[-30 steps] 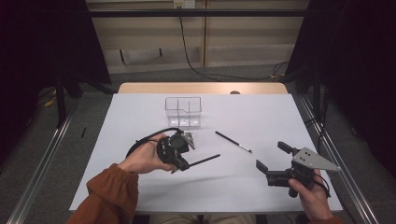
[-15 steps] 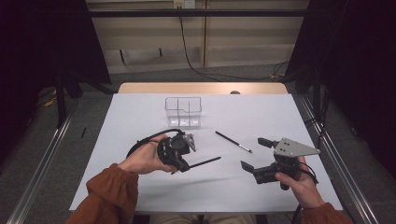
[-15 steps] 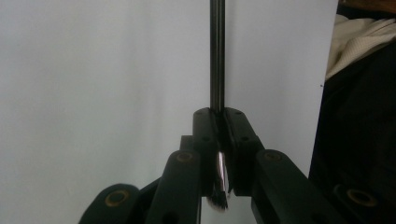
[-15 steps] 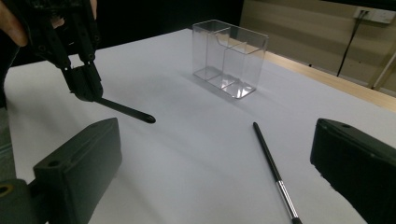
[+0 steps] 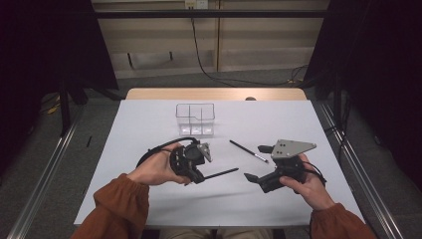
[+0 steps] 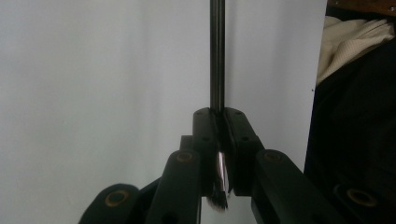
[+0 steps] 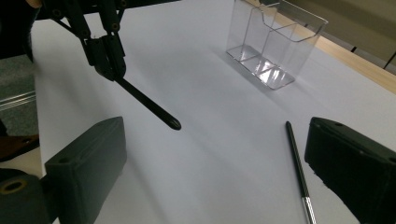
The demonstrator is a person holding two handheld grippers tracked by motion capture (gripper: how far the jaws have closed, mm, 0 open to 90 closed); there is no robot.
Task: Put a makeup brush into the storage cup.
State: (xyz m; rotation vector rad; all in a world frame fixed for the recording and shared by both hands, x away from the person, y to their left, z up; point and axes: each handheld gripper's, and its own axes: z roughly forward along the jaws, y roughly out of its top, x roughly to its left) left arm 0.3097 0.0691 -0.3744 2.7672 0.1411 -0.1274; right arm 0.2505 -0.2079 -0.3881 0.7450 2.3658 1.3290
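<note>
The left gripper [image 5: 199,167] is clamped on one black makeup brush [image 5: 219,174] above the white table [image 5: 149,124], while the right gripper [image 5: 259,164], jaws wide, just narrowing and empty, nears the second brush [image 5: 249,151], likely bound for the clear organizer [image 5: 195,119].

A slim black brush [image 5: 219,174] is clamped near its bristle end between shut jaws, its handle sticking out level just above the desk [image 5: 149,124], toward the near edge. A second black brush [image 5: 248,151] with a silver ferrule lies flat mid-desk, slanted.
</note>
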